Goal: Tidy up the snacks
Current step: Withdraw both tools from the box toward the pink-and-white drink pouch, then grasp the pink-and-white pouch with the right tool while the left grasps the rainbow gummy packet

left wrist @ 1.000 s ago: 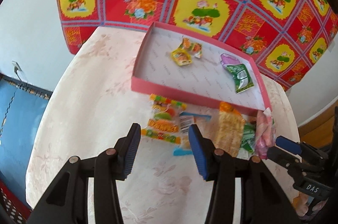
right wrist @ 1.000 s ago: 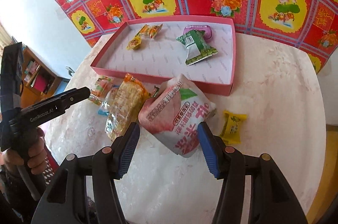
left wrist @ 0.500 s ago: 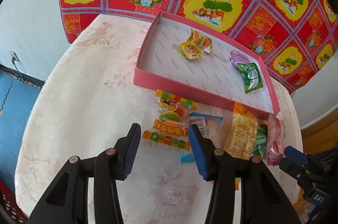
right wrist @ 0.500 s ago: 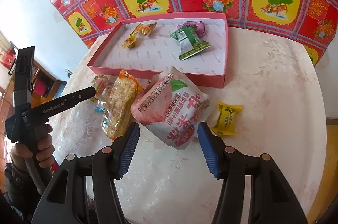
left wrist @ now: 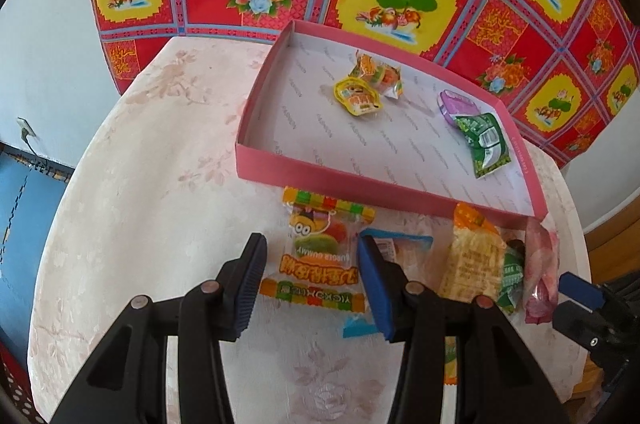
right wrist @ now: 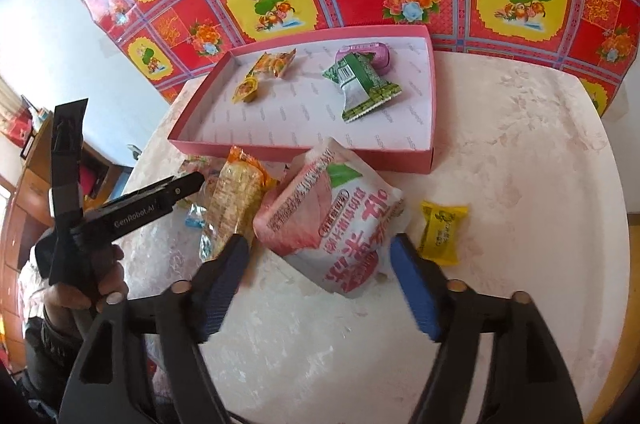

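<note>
Right wrist view: the right gripper (right wrist: 318, 282), jaws just widened, straddles the pink rice-snack bag (right wrist: 336, 220) lying before the pink tray (right wrist: 304, 152), gripping nothing. Left gripper (left wrist: 312, 280) (half-open, empty) frames the gummy packet (left wrist: 322, 256) before that tray; next, each likely needs lowering and closing.

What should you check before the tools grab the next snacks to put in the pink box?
1. Right tool open wide enough for the big pink bag: ok, its jaws have just been opening and the bag's near end lies between them.
2. Left tool lined up on the gummy packet: ok, open with the packet between its fingers.
3. Pads pressing on either snack: not ok, neither grips yet.
4. Room in the pink box: ok, much bare floor beside the green packet.
5. Neighbouring snacks clear: cannot tell; the orange wafer pack lies close against the pink bag.
</note>
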`<act>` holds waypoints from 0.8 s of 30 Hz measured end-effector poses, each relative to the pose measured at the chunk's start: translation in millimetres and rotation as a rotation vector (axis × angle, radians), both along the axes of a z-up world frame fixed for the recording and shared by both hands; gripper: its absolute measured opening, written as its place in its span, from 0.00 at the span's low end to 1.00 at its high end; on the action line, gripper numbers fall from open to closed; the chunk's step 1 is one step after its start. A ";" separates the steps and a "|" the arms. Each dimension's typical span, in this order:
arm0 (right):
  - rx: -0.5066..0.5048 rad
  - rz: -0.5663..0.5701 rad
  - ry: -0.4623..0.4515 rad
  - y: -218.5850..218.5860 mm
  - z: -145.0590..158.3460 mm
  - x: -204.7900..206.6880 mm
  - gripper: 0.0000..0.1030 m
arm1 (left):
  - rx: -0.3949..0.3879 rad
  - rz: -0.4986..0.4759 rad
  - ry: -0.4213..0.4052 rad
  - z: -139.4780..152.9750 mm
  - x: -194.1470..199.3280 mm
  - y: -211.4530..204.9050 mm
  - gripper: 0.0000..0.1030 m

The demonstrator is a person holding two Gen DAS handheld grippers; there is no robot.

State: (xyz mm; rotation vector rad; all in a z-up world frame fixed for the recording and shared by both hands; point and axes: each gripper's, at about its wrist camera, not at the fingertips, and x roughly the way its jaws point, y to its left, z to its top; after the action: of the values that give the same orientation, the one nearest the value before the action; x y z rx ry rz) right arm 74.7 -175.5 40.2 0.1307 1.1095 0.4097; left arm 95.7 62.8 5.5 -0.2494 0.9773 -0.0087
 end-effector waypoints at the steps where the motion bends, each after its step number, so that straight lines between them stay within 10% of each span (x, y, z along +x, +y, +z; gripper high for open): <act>1: 0.002 -0.004 -0.002 0.8 0.2 1.3 0.74 | 0.002 0.000 -0.004 -0.2 0.6 -0.4 0.48; 24: 0.013 -0.082 0.113 5.9 -20.5 38.0 0.85 | -0.046 0.036 -0.028 17.6 -14.7 7.3 0.34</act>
State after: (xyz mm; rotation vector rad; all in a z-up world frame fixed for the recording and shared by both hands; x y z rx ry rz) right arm 112.7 -169.6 19.8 0.2123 1.2087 0.3392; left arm 81.0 70.0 23.1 -0.3090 0.9455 -0.0017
